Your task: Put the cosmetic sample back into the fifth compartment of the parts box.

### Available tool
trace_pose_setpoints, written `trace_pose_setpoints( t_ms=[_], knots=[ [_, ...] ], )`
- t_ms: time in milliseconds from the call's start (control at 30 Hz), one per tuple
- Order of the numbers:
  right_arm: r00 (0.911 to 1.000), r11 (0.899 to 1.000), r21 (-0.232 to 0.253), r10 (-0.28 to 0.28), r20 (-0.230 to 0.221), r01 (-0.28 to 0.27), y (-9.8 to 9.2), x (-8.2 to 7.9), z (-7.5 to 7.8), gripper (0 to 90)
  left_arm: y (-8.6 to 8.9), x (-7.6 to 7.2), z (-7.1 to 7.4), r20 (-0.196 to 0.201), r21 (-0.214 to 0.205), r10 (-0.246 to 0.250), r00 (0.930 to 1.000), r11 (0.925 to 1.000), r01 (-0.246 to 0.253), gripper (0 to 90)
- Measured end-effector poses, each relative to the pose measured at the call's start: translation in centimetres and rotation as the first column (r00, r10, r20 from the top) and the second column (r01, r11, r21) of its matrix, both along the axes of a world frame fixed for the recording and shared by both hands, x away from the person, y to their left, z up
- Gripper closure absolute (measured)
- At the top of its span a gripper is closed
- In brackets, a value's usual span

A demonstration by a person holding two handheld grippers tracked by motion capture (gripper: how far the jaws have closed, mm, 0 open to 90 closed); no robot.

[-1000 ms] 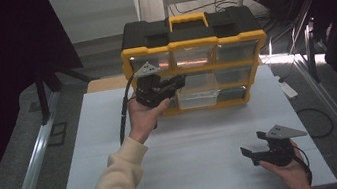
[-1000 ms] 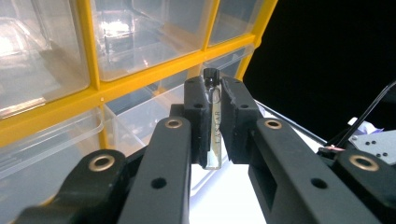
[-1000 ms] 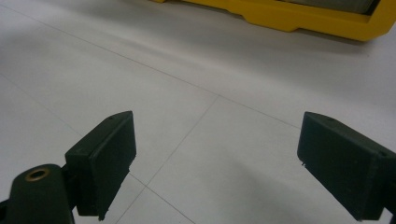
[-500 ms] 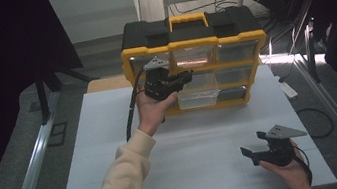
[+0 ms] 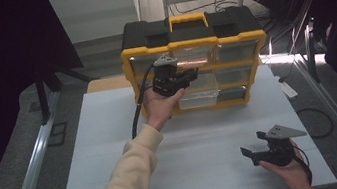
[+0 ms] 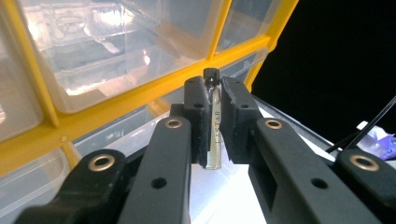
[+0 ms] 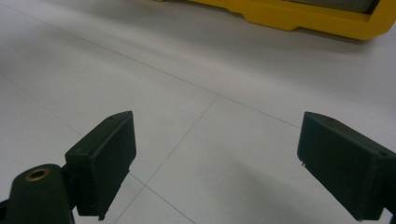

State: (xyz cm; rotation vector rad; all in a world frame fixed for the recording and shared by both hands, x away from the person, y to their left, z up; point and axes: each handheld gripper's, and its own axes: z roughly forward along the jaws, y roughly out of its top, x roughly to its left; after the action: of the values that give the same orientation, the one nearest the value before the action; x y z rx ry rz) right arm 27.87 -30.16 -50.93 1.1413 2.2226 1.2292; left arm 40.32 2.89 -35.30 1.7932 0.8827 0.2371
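The left gripper (image 6: 214, 121) pinches a small glass vial (image 6: 214, 135) with a black cap between its pads; the pads cover both sides of the vial, so only a narrow strip of glass with faint lettering, the cap above and the rounded foot below can be seen. In the high view the left gripper (image 5: 189, 77) sits in front of the middle drawers of the yellow organiser case (image 5: 249, 37) at the far side of the table, and the vial itself is too small to make out there. One clear drawer (image 5: 200, 97) in the lower middle row stands pulled out just right of and below the gripper. What the drawers hold is blurred by glare.

The right gripper (image 5: 247, 156) lies low over the white table (image 5: 203, 140) at the near right, jaws spread wide with nothing between them. The hand under it is partly cut off by the lower edge.
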Motion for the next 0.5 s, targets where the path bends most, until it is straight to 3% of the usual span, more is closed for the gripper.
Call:
trace_pose_setpoints(
  t_ms=[500],
  knots=[
    [1.0000, 1.000, -0.004, 0.003, -0.001, -0.003, 0.1, 0.0, 0.0, 11.4, -0.5, 0.5, -1.1, -0.021, 0.072, -0.033, 0.9992, 0.9968, 0.035, 80.4]
  ],
)
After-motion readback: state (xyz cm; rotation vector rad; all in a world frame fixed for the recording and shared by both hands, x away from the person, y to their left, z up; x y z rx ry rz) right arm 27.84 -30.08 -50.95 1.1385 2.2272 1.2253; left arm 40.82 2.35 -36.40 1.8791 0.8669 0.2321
